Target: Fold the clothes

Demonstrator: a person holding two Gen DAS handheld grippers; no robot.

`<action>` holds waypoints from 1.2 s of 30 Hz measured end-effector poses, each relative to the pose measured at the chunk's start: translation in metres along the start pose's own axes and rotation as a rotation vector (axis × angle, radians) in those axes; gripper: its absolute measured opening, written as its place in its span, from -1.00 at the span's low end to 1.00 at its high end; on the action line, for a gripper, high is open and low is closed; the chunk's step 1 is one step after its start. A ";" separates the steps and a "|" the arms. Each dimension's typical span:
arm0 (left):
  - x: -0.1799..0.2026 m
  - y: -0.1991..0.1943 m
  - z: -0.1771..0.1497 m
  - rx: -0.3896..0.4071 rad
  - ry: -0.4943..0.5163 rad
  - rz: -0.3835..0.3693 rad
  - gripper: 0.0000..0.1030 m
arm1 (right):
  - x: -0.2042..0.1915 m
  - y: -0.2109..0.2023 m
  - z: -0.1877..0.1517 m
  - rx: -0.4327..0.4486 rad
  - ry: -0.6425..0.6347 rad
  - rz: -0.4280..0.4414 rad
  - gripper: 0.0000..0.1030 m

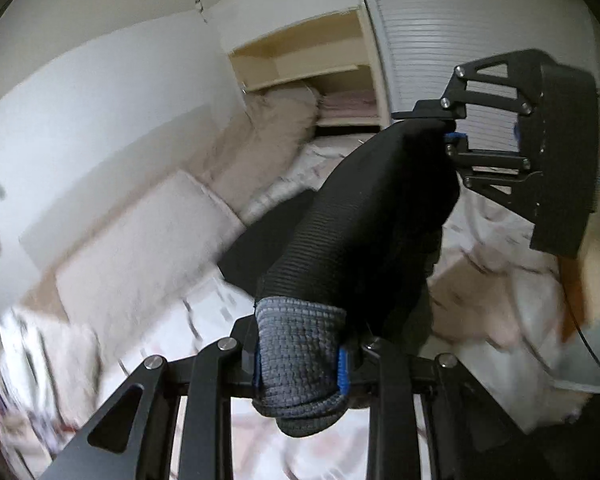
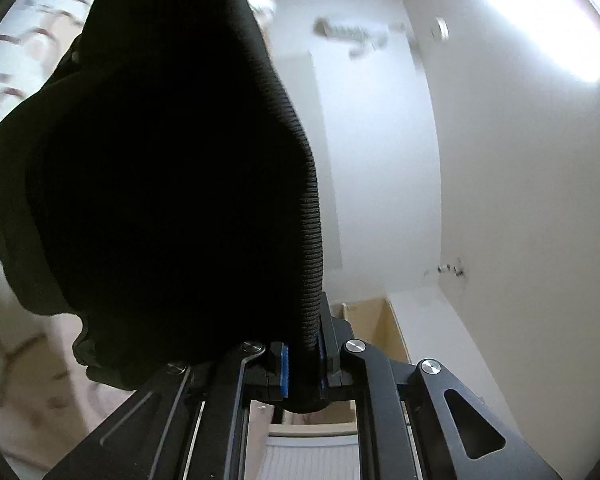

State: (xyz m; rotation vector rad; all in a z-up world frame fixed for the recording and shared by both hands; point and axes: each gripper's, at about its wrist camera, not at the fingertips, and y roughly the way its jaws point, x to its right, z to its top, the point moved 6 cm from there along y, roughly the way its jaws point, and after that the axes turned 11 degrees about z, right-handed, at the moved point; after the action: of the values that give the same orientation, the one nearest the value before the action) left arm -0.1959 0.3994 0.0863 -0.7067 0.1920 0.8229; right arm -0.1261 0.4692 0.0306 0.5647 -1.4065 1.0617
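White walls and an open cream shelf unit point(image 1: 316, 60) stand behind a bed point(image 1: 204, 312) covered with a pale patterned sheet, with cushions point(image 1: 148, 232) lined along its wall-side edge. Folded pinkish linen point(image 1: 348, 104) sits on a lower shelf, beside a slatted white door point(image 1: 452, 40).

A black ribbed garment point(image 1: 364, 216) with a grey knitted cuff point(image 1: 300, 356) is stretched in the air above the bed between the two tools. The left tool point(image 1: 300, 364) is closed tight on the grey cuff, its blue pads pressing the cloth from both sides, and the cuff's end bulges out below the fingers. The right tool point(image 1: 452, 130) is clamped on the far black end of the garment, up near the shelf in the left wrist view. More of the black fabric hangs down toward the middle of the bed.

From the right wrist, the right tool point(image 2: 304, 364) pinches a ribbed black edge between its blue pads, and the garment point(image 2: 160, 180) billows dark across most of that view, against a white wall and ceiling with a bright light point(image 2: 540, 20).
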 end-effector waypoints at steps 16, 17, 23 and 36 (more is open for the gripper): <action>0.093 0.231 -0.060 0.158 0.496 0.330 -0.50 | -0.108 0.232 -0.087 -0.071 -0.218 0.027 -0.81; 0.110 0.240 -0.082 0.136 0.541 0.318 -0.51 | -0.118 0.246 -0.093 -0.074 -0.234 0.030 -0.81; 0.135 0.242 -0.112 0.190 0.607 0.408 -0.52 | -0.132 0.283 -0.112 -0.076 -0.265 0.030 -0.81; 0.154 0.209 -0.122 0.206 0.689 0.322 -0.52 | -0.121 0.286 -0.134 -0.099 -0.276 0.082 -0.86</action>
State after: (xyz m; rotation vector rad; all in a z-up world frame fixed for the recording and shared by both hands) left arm -0.2308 0.5121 -0.1748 -0.7520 1.0179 0.8216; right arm -0.2820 0.6842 -0.1791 0.6026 -1.7263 0.9996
